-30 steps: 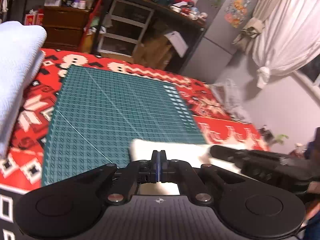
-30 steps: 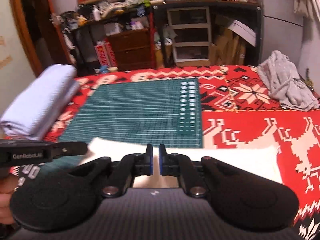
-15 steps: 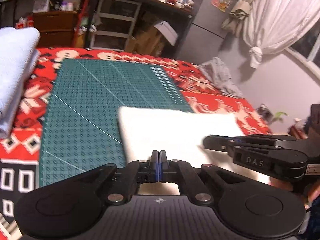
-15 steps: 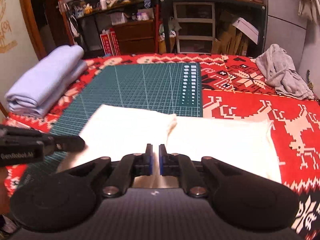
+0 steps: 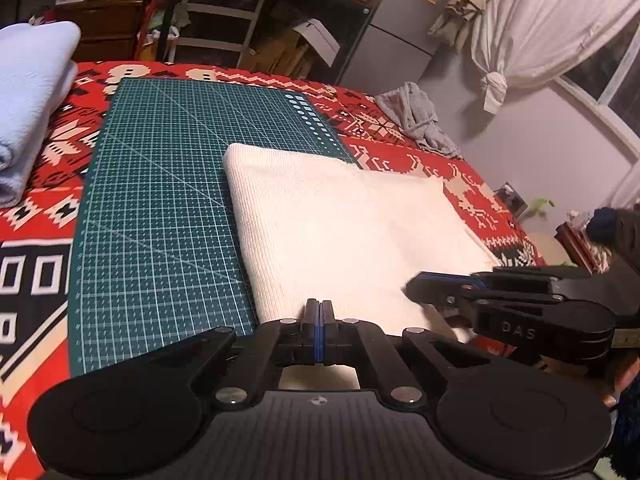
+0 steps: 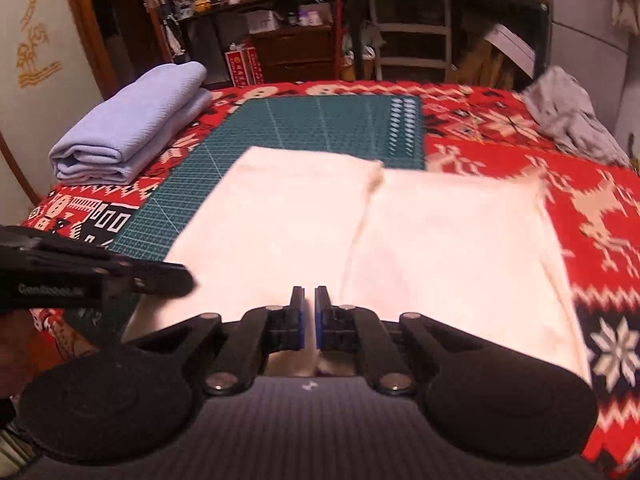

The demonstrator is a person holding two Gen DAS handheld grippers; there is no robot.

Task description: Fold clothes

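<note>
A cream-white garment (image 5: 344,232) lies flat, half on the green cutting mat (image 5: 160,200) and half on the red patterned cloth; in the right wrist view (image 6: 360,232) a fold line runs down its middle. My left gripper (image 5: 319,316) is shut at the garment's near edge, over its left part. My right gripper (image 6: 307,312) stands at the near edge by the fold line, its jaws a narrow gap apart with cloth below them; whether it pinches the cloth is hidden. Each gripper shows in the other's view, the right one (image 5: 416,292) and the left one (image 6: 180,280).
A folded light-blue garment (image 6: 132,136) lies at the left edge of the table. A crumpled grey garment (image 6: 572,120) lies at the far right. Cluttered shelves, drawers and boxes stand behind the table. A white curtain (image 5: 540,24) hangs at the right.
Both grippers have drawn back toward the near edge of the table. The white garment, mostly hidden before, now lies spread flat with much more of it in view.
</note>
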